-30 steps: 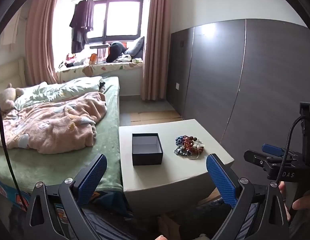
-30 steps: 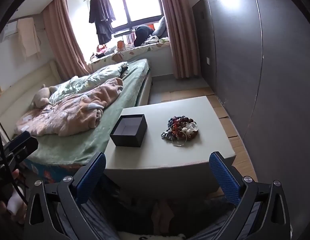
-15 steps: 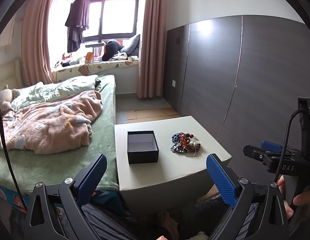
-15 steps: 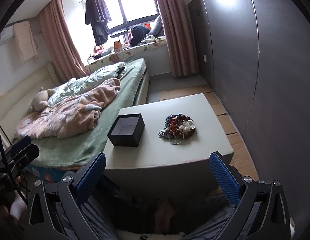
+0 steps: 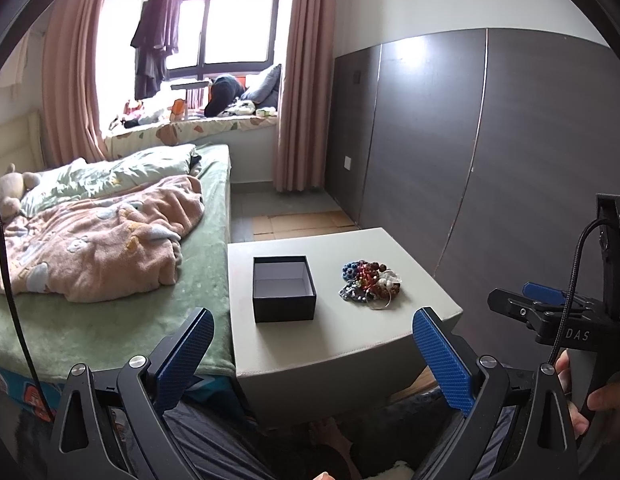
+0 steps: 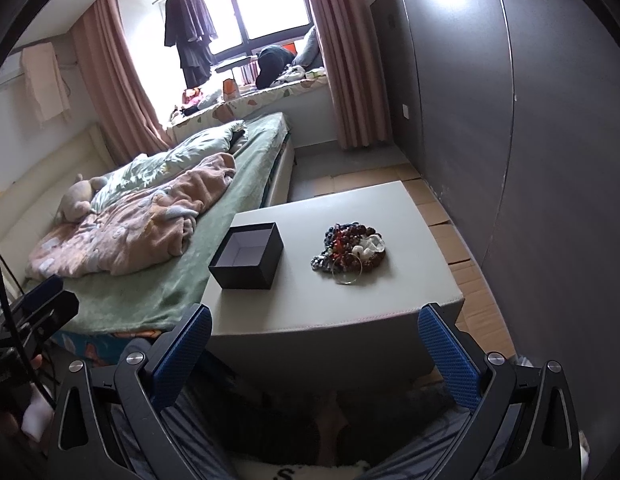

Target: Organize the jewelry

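Left wrist view is framed by the left gripper (image 5: 310, 344), whose blue-padded fingers are spread wide and hold nothing, short of the near edge of a pale square table (image 5: 341, 344). Nothing is yet grasped, so the opening approach is judged to be in hand. On the left half of the table an open black box (image 5: 284, 292) is seen, empty inside; to its right, apart from it, the jewelry pile (image 5: 369, 284) of beaded bracelets and a thin metal ring is heaped. In the right wrist view the right gripper (image 6: 315, 344) is likewise spread and empty, with the jewelry pile (image 6: 349, 254) ahead of it. The next move is judged to call for a descent over the pile and a close pinch on one strand, since the pieces are tangled. Bare table is left around box and pile; a bed (image 5: 110, 312) borders the left edge, a dark panelled wall (image 5: 509, 160) stands beyond the right.
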Action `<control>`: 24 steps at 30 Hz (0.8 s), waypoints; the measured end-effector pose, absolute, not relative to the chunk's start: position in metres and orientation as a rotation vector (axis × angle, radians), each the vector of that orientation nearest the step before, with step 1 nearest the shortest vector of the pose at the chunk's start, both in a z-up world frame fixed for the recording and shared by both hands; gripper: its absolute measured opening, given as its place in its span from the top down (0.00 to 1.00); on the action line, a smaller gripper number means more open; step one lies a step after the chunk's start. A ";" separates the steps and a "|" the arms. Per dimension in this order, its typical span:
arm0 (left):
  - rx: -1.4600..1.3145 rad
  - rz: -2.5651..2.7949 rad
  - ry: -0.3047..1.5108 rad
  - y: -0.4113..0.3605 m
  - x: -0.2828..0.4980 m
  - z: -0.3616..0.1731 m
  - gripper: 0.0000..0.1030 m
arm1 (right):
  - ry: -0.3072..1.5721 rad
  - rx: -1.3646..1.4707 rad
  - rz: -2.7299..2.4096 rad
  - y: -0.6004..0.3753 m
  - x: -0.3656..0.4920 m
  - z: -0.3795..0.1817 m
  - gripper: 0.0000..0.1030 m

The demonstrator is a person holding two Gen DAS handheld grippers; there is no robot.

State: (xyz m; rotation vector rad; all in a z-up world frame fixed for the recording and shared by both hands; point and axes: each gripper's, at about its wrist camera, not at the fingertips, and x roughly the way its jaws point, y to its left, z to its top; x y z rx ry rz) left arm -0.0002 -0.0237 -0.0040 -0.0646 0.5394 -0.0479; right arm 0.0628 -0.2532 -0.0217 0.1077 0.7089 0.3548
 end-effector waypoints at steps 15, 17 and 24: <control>-0.067 -0.045 0.530 -0.019 -0.003 -0.002 0.03 | 0.699 0.087 0.366 -0.249 0.057 -0.017 0.00; -0.067 -0.048 0.526 -0.019 -0.004 -0.002 0.03 | 0.697 0.087 0.368 -0.248 0.056 -0.016 0.00; -0.060 -0.051 0.523 -0.021 -0.006 -0.002 0.03 | 0.685 0.089 0.373 -0.252 0.056 -0.014 0.00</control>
